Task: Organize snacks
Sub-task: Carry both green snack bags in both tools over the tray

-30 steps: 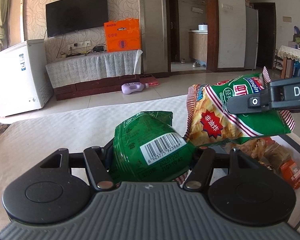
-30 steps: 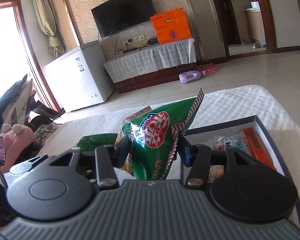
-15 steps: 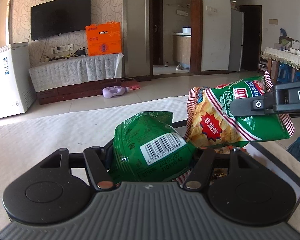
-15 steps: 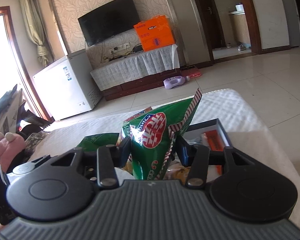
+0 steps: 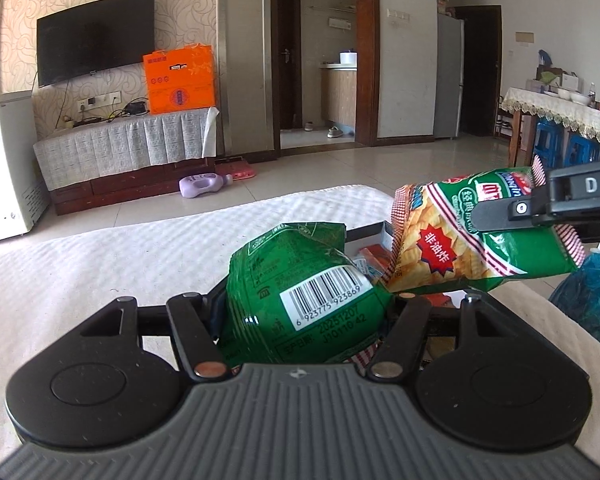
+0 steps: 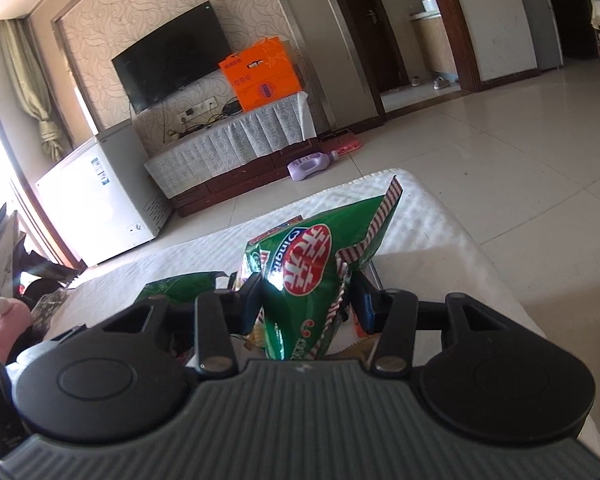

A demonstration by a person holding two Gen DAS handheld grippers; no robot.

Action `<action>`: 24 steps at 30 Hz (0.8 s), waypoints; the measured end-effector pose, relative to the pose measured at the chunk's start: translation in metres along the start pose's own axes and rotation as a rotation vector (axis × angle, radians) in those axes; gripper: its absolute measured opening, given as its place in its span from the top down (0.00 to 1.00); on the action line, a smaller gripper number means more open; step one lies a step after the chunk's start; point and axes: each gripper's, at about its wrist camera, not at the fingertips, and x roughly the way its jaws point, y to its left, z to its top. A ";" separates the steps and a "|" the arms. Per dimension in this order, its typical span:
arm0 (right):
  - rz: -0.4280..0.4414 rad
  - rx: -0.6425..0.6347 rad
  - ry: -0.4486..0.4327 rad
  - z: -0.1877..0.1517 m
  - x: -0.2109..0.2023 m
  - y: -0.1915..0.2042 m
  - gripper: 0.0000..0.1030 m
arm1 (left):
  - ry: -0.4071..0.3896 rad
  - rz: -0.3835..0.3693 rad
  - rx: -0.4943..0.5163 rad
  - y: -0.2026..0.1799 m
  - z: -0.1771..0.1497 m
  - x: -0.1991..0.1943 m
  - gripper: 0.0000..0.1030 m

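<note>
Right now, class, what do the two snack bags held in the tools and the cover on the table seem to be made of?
Dark green bag: thin glossy plastic film, probably; it crinkles, shines and carries a printed barcode label.
Chip bag: printed plastic film as well, glossy, with a zigzag-cut sealed edge.
Table cover: white woven cloth, matte, with a ribbed texture; the fibre cannot be told.

Bright daylight, window glare left, fisheye-bent edges, sharp.

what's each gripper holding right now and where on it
Left gripper clamps the dark green snack bag across its barcode end. Right gripper, jaws just closing, pinches the green chip bag mid-body.
</note>
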 end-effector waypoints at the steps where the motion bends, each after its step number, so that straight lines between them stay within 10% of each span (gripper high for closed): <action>1: -0.002 0.005 0.004 -0.001 0.001 -0.002 0.52 | 0.000 -0.004 0.005 0.002 -0.003 -0.004 0.33; 24: -0.033 -0.058 0.076 -0.013 0.035 0.009 0.50 | 0.009 0.008 0.078 0.019 -0.027 -0.038 0.33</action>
